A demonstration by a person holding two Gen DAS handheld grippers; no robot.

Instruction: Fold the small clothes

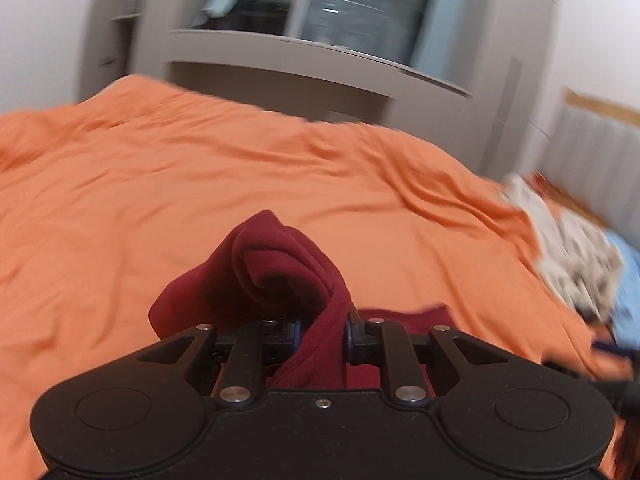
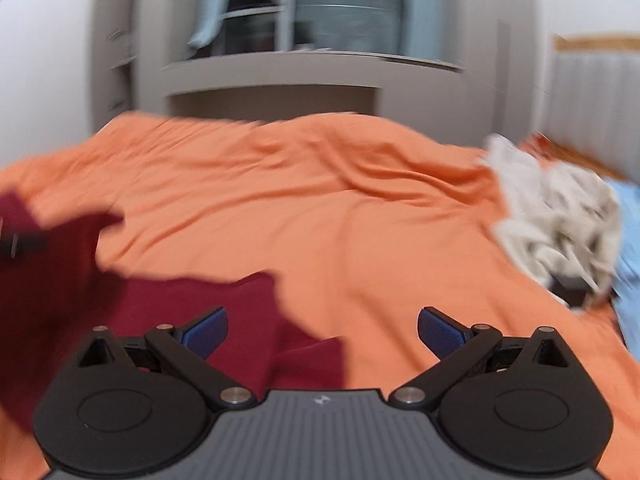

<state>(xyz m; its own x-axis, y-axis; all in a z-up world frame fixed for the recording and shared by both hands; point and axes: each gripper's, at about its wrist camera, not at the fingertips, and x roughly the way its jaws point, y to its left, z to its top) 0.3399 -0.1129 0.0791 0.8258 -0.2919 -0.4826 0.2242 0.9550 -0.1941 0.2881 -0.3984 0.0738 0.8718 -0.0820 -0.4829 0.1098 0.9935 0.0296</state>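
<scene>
A dark red garment bunches up between the blue pads of my left gripper, which is shut on a fold of it; more of the cloth trails down behind the jaws. In the right wrist view the same dark red garment spreads over the orange bed sheet at the left and under my right gripper. That gripper stands wide open, its blue pads far apart with nothing pressed between them. The left gripper shows as a dark blur at the left edge of that view.
A crumpled cream and grey heap of clothes lies on the right side of the bed, with a light blue cloth beyond it. A grey shelf unit and a window stand behind the bed. The orange sheet is wrinkled.
</scene>
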